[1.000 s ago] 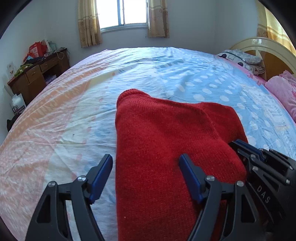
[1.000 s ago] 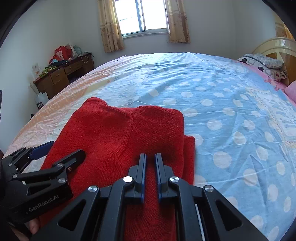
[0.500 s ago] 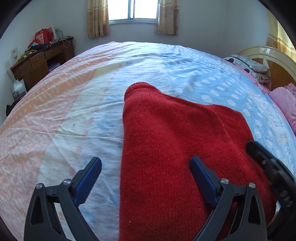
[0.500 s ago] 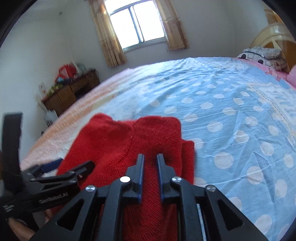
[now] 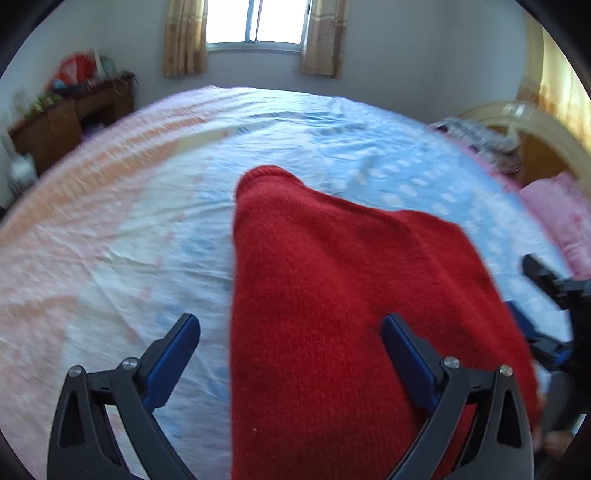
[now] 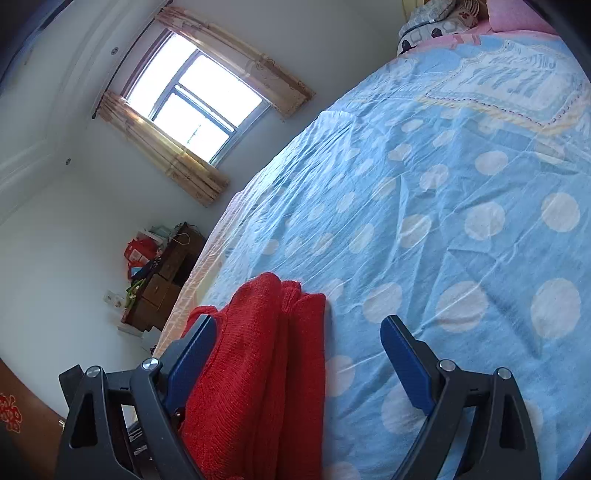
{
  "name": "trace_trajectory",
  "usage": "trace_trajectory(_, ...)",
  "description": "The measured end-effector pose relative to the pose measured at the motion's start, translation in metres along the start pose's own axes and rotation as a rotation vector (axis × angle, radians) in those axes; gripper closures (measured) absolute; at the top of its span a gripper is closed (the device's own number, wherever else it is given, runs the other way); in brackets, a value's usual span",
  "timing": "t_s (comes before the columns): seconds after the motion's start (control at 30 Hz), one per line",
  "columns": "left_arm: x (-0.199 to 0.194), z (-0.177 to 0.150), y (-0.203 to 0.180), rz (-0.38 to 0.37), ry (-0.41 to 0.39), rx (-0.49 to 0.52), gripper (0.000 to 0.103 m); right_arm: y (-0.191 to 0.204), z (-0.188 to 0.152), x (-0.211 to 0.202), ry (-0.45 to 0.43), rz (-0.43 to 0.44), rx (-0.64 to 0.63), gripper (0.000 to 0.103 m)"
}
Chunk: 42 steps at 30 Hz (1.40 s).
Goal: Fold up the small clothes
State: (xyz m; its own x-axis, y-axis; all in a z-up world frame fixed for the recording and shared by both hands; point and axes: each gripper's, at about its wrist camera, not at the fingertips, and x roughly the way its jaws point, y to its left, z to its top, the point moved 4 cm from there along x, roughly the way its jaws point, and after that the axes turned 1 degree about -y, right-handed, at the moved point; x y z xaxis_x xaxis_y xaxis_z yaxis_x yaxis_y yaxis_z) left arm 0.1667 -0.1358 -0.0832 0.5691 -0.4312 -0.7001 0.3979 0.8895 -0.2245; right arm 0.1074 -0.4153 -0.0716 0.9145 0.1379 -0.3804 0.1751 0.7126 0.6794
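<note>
Daylight from a curtained window (image 5: 256, 20) falls on a bed (image 5: 110, 236) spread with a sheet that runs from pink to blue with pale dots; a wooden desk (image 5: 70, 118) stands by the wall beyond it.

On this bed lies the red knitted sweater (image 5: 332, 295), already doubled into a thick, layered bundle. The left hand-held gripper (image 5: 291, 343) hangs over its near end with fingers spread wide and nothing between them: the sweater's left edge runs up between the fingers, so the right finger sits over the knit and the left finger over bare sheet. The right hand-held gripper (image 6: 299, 345) is tilted hard to one side, its fingers likewise apart and empty; the stacked folds lie against its left finger, and the right finger is over dotted sheet.

Judging from this, a fold has just been laid and let go. The next move probably calls for a fresh pinch on the near edge through all layers, or a pat to flatten the bundle.
</note>
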Motion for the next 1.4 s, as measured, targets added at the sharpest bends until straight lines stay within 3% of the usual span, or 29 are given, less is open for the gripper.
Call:
trace_trajectory(0.03, -0.001, -0.003, 0.004, -0.078, 0.006, -0.041, 0.003, 0.003, -0.001, 0.003, 0.013, -0.01, -0.015, 0.012)
trace_trajectory(0.07, -0.002, -0.005, 0.006, -0.112, 0.008, -0.065, 0.003, 0.005, -0.002, 0.005, 0.023, -0.013, -0.028, 0.012)
trace_trajectory(0.17, 0.004, -0.007, 0.009, -0.148, 0.042, -0.106, 0.003, 0.011, -0.005, 0.013, 0.053, -0.018, -0.061, 0.012)
trace_trajectory(0.4, 0.014, -0.006, -0.002, -0.113, 0.081, -0.051, 0.001, 0.012, -0.008, 0.019, 0.08, -0.038, -0.079, 0.012)
trace_trajectory(0.77, 0.014, -0.007, 0.0, -0.116, 0.075, -0.049, 0.0, 0.012, -0.011, 0.018, 0.083, -0.018, -0.056, 0.012)
trace_trajectory(1.0, 0.012, -0.007, 0.001, -0.119, 0.074, -0.049, 0.0, 0.023, -0.017, 0.024, 0.12, -0.014, -0.12, 0.013)
trace_trajectory(1.1, 0.013, -0.007, 0.001, -0.117, 0.073, -0.048, 0.0, 0.021, -0.018, 0.025, 0.122, -0.002, -0.106, 0.042)
trace_trajectory(1.27, 0.013, -0.008, 0.001, -0.117, 0.073, -0.047, 0.0, 0.011, -0.016, 0.026, 0.126, 0.023, -0.034, 0.043)
trace_trajectory(1.4, 0.013, -0.007, 0.001, -0.118, 0.072, -0.048, 0.0, 0.015, -0.019, 0.03, 0.15, 0.02, -0.057, 0.038)
